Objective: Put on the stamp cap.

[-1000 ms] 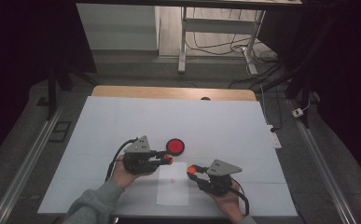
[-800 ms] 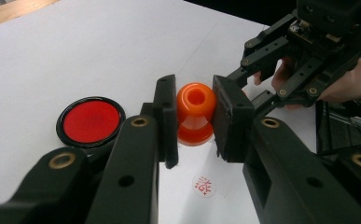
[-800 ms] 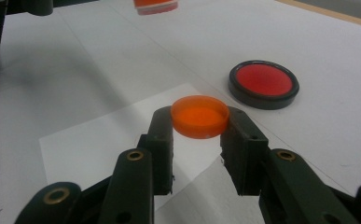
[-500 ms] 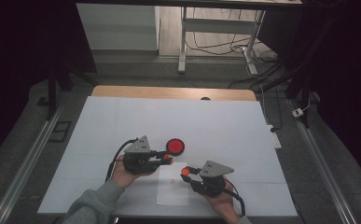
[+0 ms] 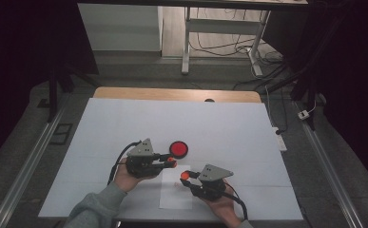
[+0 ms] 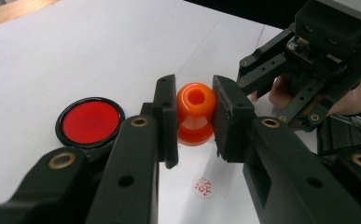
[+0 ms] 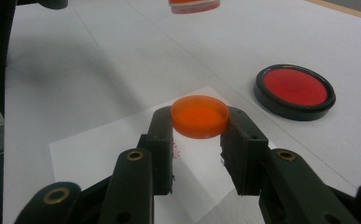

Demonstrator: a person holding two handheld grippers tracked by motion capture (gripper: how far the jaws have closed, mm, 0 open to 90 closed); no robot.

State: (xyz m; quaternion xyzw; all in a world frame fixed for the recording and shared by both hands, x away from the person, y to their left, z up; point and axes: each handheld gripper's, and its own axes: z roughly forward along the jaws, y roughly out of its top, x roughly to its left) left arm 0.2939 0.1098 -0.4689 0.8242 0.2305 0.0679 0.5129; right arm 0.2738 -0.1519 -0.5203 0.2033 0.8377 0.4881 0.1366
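On the paper [image 6: 187, 196] the red stamp mark [image 6: 203, 187] looks done, so with your left claw [image 6: 194, 116] gripping the orange stamp [image 6: 195, 114] and your right claw [image 7: 200, 135] clamped on its cap [image 7: 199, 115], you've probably just got recapping left.

A glossy orange plastic stamp with a rounded knob handle [image 6: 196, 113] is pinched at its narrow waist between black jaws and held above the desk, its hollow-topped knob facing the left gripper view. A flat round translucent orange cap [image 7: 200, 115], open side down, sits level between the other pair of jaws, above a white paper sheet [image 7: 99, 154] bearing a red stamped mark [image 6: 203, 186].
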